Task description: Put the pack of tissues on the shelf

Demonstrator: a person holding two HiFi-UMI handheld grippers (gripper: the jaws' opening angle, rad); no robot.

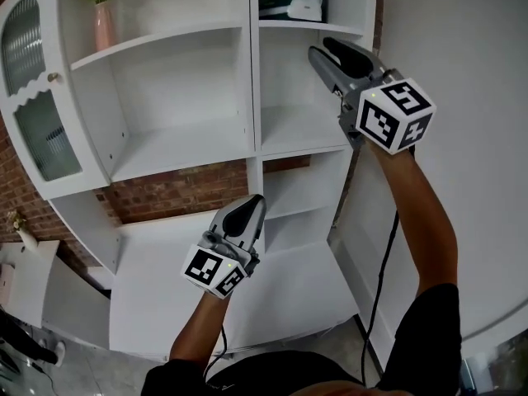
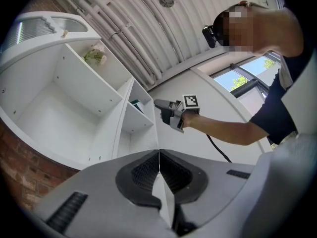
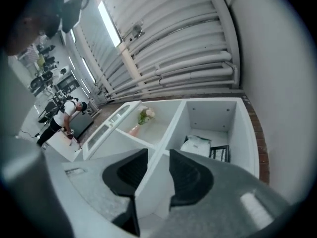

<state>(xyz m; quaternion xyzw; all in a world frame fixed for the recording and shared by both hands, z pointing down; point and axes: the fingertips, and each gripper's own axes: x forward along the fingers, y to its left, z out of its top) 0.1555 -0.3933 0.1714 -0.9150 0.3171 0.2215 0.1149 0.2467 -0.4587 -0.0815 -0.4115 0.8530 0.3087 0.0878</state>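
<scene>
Lying flat on the top right shelf (image 1: 312, 26), the pack of tissues (image 1: 290, 2) sits just above the right tongs (image 1: 324, 50) (parted, nothing between them), with the left tongs (image 1: 251, 207) closed, empty and much lower.

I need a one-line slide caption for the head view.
The pack of tissues lies on the top right shelf; the empty right gripper is open below it, the left gripper shut.

The pack of tissues (image 1: 289, 5) lies in the shelf (image 1: 255, 97), upper right compartment.
</scene>
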